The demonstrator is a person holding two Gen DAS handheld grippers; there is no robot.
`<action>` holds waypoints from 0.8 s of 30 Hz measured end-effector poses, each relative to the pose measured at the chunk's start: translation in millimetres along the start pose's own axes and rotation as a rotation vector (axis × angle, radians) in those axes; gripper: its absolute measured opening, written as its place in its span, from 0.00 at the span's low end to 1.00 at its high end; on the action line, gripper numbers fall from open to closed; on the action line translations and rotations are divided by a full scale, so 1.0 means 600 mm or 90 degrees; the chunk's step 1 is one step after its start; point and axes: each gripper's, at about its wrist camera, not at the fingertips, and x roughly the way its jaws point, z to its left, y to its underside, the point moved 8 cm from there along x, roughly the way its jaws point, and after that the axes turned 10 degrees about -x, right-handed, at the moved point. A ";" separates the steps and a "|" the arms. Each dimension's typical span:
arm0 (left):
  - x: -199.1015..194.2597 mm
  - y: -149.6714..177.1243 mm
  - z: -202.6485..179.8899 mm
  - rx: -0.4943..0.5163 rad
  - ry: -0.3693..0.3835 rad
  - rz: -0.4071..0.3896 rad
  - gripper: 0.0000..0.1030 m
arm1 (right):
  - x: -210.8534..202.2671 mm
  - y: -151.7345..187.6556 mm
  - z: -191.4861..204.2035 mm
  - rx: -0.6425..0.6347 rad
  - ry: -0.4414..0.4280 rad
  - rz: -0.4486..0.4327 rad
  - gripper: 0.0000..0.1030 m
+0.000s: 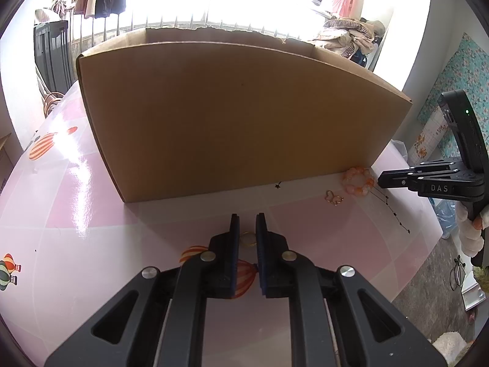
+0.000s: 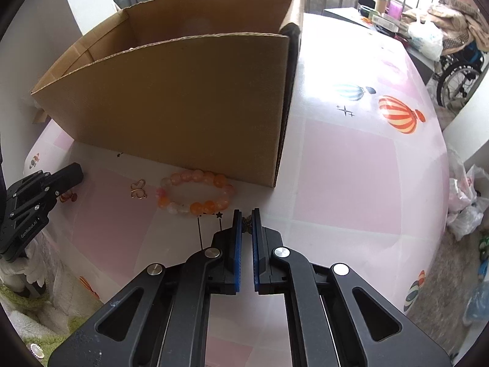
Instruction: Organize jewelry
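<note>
My left gripper (image 1: 247, 218) is shut on a small round gold ring (image 1: 248, 240) just above the pink table. The right gripper (image 2: 247, 214) is shut on a small dark-gold piece (image 2: 246, 224) at the end of a thin chain with black stars (image 2: 219, 214). An orange-and-pink bead bracelet (image 2: 195, 192) lies against the foot of the open cardboard box (image 2: 171, 104), left of the right gripper. A gold butterfly charm (image 2: 138, 190) lies beside it. In the left wrist view, the right gripper (image 1: 382, 180) comes in from the right next to the bracelet (image 1: 358, 181), charm (image 1: 334, 198) and star chain (image 1: 394, 214).
The tall cardboard box (image 1: 238, 116) fills the back of the table and blocks what lies behind it. The tablecloth (image 2: 345, 165) with balloon prints extends right of the box. Off the table's right edge are plastic bags (image 2: 464, 202) and a wheelchair (image 2: 458, 70).
</note>
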 end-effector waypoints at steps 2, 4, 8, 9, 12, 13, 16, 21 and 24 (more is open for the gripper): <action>-0.001 0.000 0.002 0.000 0.000 -0.001 0.10 | -0.001 0.002 -0.006 0.008 0.000 -0.003 0.00; -0.001 0.000 0.003 0.001 0.000 -0.001 0.10 | -0.002 0.002 -0.014 0.018 -0.004 -0.008 0.00; 0.000 0.000 0.003 0.001 -0.001 -0.001 0.10 | -0.013 -0.002 -0.027 0.037 -0.008 -0.020 0.00; -0.001 0.000 0.003 0.000 0.000 -0.001 0.10 | -0.015 -0.002 -0.030 0.041 -0.008 -0.023 0.00; -0.001 0.000 0.005 0.000 0.000 -0.002 0.10 | -0.014 -0.004 -0.044 0.054 -0.023 -0.018 0.02; 0.000 0.000 0.005 -0.001 0.000 -0.002 0.10 | -0.014 -0.006 -0.047 0.052 -0.025 -0.017 0.03; -0.002 0.001 0.005 -0.002 0.000 -0.001 0.10 | -0.018 -0.006 -0.029 0.029 -0.012 -0.013 0.15; -0.002 0.001 0.005 -0.003 0.000 -0.002 0.10 | 0.004 -0.005 -0.007 -0.018 0.015 0.006 0.18; -0.002 0.003 0.005 -0.004 -0.001 0.000 0.10 | 0.005 -0.007 0.002 -0.042 0.039 0.002 0.18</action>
